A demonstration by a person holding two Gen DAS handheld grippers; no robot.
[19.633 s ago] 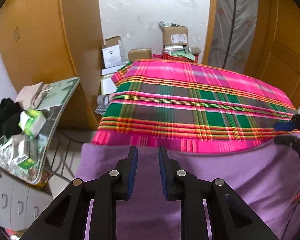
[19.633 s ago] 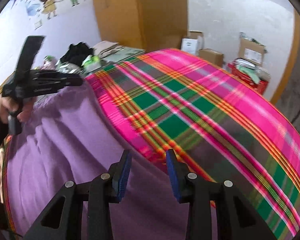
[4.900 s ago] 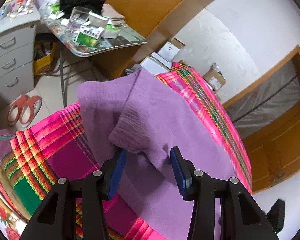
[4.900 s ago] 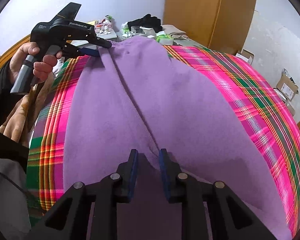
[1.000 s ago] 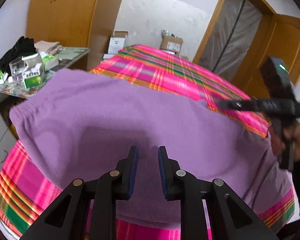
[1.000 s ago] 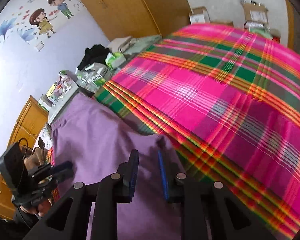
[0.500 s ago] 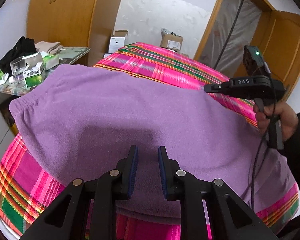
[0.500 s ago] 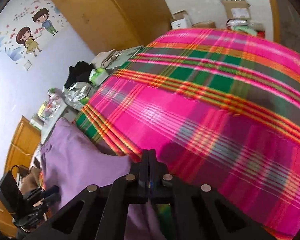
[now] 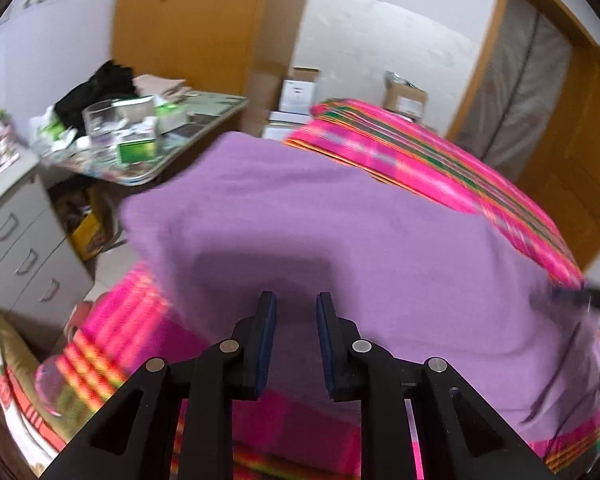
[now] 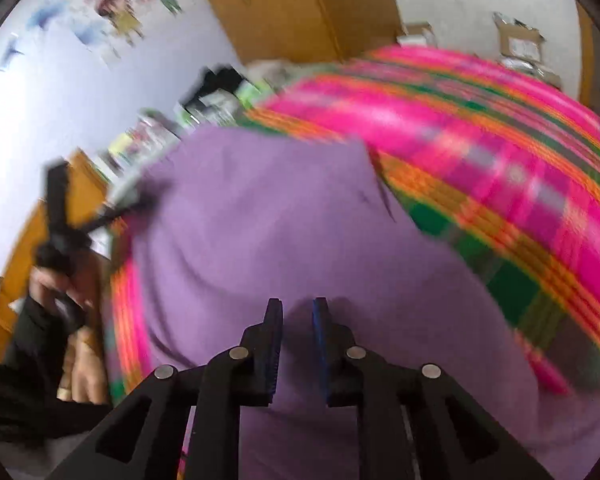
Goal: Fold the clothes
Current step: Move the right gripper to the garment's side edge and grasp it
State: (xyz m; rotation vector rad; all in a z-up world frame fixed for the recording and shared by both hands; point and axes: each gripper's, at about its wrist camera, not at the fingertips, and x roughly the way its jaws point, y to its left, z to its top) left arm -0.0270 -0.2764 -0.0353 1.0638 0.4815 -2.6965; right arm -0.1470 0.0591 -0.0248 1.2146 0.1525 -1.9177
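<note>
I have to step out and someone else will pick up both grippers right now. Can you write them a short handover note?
Left gripper: jaws apart, nothing between them, over the near edge of the purple garment.
Right gripper: jaws have just been opening, now a small gap with nothing clamped, over the garment's near part.
Where things are: the garment lies spread on the plaid bedspread, near the bed's end by the cluttered side table.
Done: it already lies as a compact folded slab, no sleeves showing.
Left: smooth the creases on top, then probably one more fold. Both pictures are blurred, so check the edges first.
</note>
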